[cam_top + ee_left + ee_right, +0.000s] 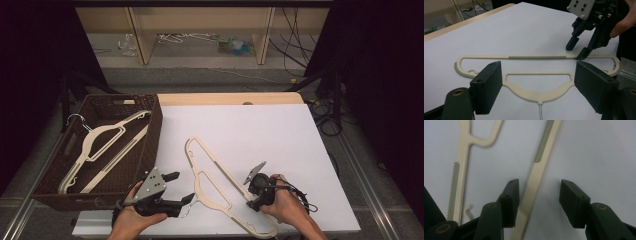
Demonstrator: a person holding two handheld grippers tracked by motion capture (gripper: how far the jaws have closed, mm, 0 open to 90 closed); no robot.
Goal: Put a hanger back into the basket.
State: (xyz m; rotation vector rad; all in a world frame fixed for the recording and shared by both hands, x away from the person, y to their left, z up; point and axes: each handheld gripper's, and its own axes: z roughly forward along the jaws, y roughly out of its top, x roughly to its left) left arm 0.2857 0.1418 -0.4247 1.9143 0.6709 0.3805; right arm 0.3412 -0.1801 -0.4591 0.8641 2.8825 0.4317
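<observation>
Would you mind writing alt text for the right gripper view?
The right gripper points down at a white table, its black jaws open astride the straight bottom bar of a cream hanger, not yet pressing it. The hanger's other arm runs alongside.

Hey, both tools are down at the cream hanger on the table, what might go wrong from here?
1. The right tool straddles the hanger's thin bottom bar off-centre, one jaw nearly touching. Closing could nudge the bar sideways rather than grip it.
2. The left tool is open around the neck, with the metal hook beneath; it may pinch the hook or slip.
3. The basket stands close; a long hanger could catch its rim.
</observation>
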